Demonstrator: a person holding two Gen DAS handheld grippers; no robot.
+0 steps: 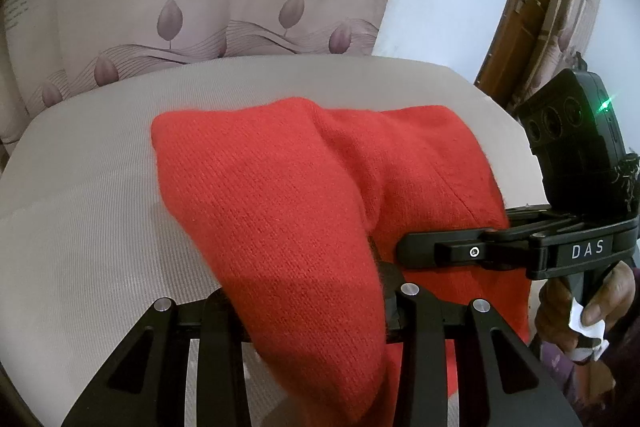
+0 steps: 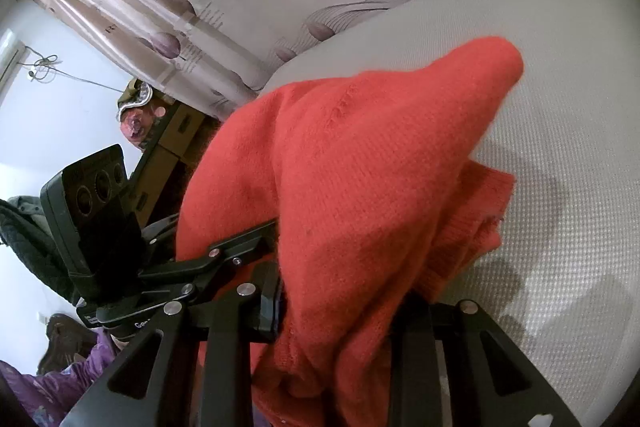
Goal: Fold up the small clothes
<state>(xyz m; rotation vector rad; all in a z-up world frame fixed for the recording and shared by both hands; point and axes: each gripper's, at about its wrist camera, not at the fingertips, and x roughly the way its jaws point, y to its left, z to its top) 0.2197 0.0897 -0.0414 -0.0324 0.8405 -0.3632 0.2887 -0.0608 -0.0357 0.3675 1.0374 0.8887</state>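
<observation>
Grey woven table cover (image 1: 80,187) fills most of both views, patterned curtain (image 1: 200,7) hanging behind it. Red knit garment (image 1: 288,187) sits on that cover, the near part lifted off it and draped over both tools, the far part still resting on the surface. Left gripper (image 1: 304,311) has the knit bunched between its fingers, pinching a thick fold. Right gripper (image 2: 340,311) same story: clamped on a wad of the same garment, ribbed edge hanging out beside it. Judgement on handling: soft, light, floppy knit, zero stiffness, so it sags wherever unsupported; fuzzy surface gives decent friction, slip unlikely, snagging loops more of a worry. Best hold is along a hem or corner pair, one tool each, to keep the edge taut. No bins or baskets in sight; cardboard box (image 2: 180,139) past the table edge, contents not visible.
</observation>
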